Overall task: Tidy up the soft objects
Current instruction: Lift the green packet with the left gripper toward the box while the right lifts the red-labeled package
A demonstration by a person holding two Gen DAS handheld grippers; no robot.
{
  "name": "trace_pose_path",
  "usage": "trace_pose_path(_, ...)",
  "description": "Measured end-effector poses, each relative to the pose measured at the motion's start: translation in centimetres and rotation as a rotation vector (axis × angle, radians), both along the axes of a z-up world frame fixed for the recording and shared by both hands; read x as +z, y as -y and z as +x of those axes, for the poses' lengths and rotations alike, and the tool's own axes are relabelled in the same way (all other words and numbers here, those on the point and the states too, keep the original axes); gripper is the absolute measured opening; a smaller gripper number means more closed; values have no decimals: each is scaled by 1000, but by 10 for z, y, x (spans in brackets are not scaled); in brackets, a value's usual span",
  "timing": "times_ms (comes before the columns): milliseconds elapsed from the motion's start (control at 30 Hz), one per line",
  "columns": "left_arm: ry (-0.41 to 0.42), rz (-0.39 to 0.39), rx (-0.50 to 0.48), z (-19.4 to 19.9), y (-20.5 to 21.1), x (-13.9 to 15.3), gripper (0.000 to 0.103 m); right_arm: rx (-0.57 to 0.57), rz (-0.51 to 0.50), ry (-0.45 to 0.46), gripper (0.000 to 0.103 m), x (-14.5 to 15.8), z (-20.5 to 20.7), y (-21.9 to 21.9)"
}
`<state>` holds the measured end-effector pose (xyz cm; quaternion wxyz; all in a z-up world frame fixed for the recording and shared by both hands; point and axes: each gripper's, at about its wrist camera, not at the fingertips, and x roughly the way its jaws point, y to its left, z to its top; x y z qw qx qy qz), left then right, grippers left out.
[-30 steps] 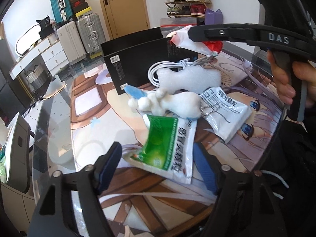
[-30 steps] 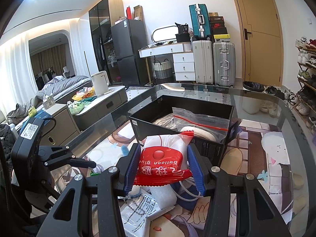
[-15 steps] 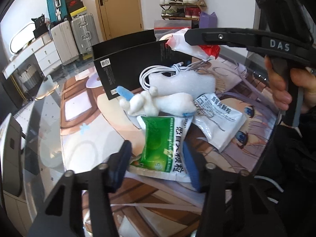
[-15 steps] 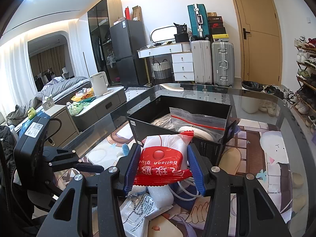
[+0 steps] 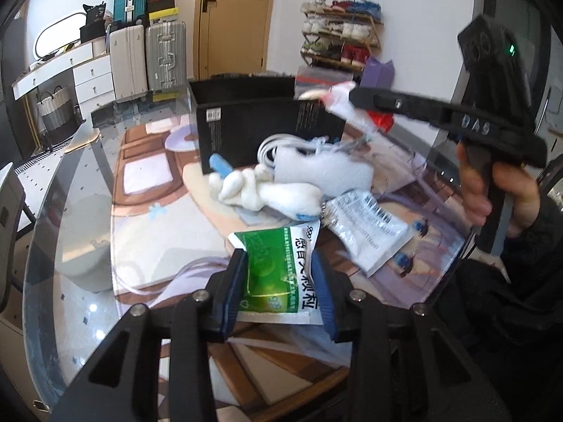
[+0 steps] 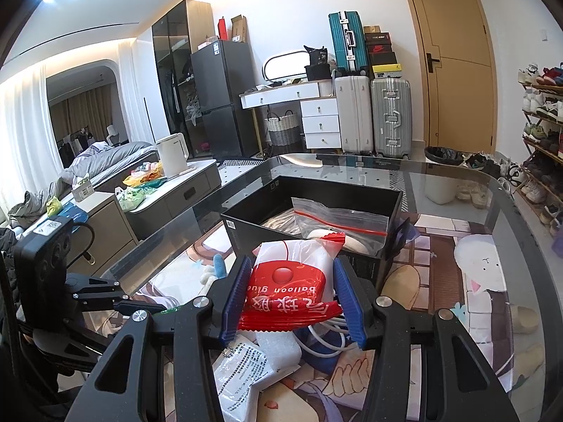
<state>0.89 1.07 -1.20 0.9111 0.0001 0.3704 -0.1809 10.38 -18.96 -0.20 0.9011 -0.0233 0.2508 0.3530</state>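
My left gripper (image 5: 279, 290) is shut on a green and white sachet (image 5: 281, 270), held just above the table mat. My right gripper (image 6: 290, 302) is shut on a red and white balloon glue bag (image 6: 293, 285) and holds it up in front of the black box (image 6: 316, 193); it also shows in the left wrist view (image 5: 355, 105). On the mat lie a white plush toy (image 5: 267, 190), a white foam piece (image 5: 323, 174), a white cable (image 5: 278, 144) and a white printed sachet (image 5: 369, 228).
The black box (image 5: 260, 123) stands at the back of the mat and holds a zip bag (image 6: 341, 218) over white items. The glass table edge (image 5: 52, 211) runs on the left. A shoe rack (image 6: 542, 133) and suitcases (image 6: 373, 112) stand beyond the table.
My left gripper moved forward around the green sachet and closed on it. My right gripper kept the red bag raised and nearly still.
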Motion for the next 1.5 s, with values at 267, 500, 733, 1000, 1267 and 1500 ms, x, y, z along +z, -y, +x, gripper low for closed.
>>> trace_pose_path(267, 75, -87, -4, -5, 0, 24, 35, -22, 18, 17, 49, 6, -5, 8)
trace_pose_path(500, 112, -61, 50, 8, 8, 37, 35, -36, 38, 32, 49, 11, -8, 17)
trace_pose_path(733, 142, -27, 129, 32, 15, 45, 36, -45, 44, 50, 49, 18, -6, 18)
trace_pose_path(1000, 197, 50, 247, 53, 20, 53, 36, -57, 54, 74, 49, 29, -2, 19)
trace_pose_path(1267, 252, 46, 332, 74, 15, 65, 36, -89, 95, 99, 49, 41, 10, 19)
trace_pose_path(1500, 253, 25, 368, 94, 7, 65, 36, -112, 113, 92, 49, 44, 25, 15)
